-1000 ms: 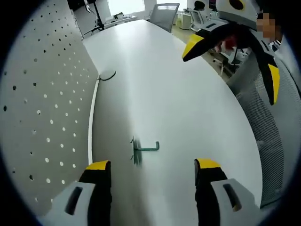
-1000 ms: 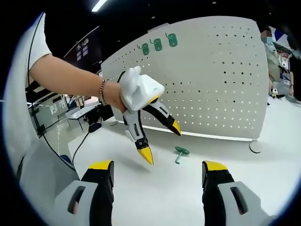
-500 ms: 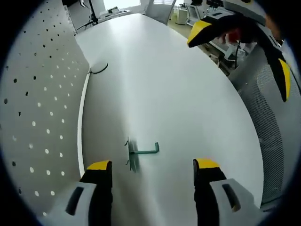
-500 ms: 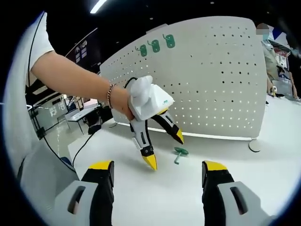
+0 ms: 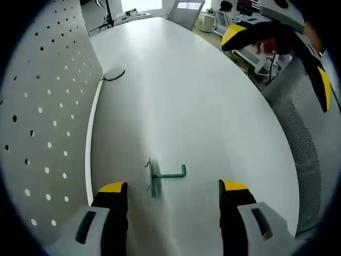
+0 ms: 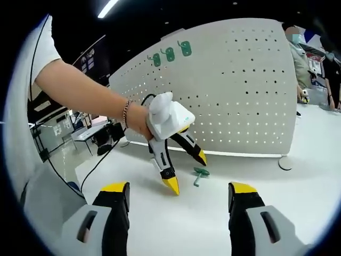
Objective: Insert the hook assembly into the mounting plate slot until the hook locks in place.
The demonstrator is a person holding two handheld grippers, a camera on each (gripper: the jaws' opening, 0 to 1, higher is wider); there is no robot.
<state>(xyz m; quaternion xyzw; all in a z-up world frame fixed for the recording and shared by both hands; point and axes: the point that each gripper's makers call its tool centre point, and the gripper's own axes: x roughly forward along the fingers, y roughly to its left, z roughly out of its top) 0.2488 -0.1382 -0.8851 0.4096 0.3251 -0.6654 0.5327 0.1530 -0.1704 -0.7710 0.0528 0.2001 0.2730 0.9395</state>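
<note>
A green hook assembly (image 5: 162, 176) lies on the white table, just ahead of my open left gripper (image 5: 173, 188) and between its jaws' line. The white perforated mounting plate (image 5: 37, 106) stands upright at the left. From the right gripper view, the hook (image 6: 199, 174) lies on the table in front of the pegboard (image 6: 234, 90), with the left gripper (image 6: 186, 170) open and pointing down beside it, one yellow tip on each side. Three green hooks (image 6: 170, 54) hang on the board's top left. My right gripper (image 6: 178, 189) is open, holding nothing, well back from the hook.
A round foot (image 6: 285, 163) holds the pegboard's right end on the table. A black cable (image 5: 113, 75) lies by the board's base. Office chairs (image 5: 184, 10) and desks stand beyond the table's far edge. A person's arm (image 6: 85, 90) carries the left gripper.
The left gripper has dropped slightly closer to the hook, its tips now flanking it. The right view has barely shifted.
</note>
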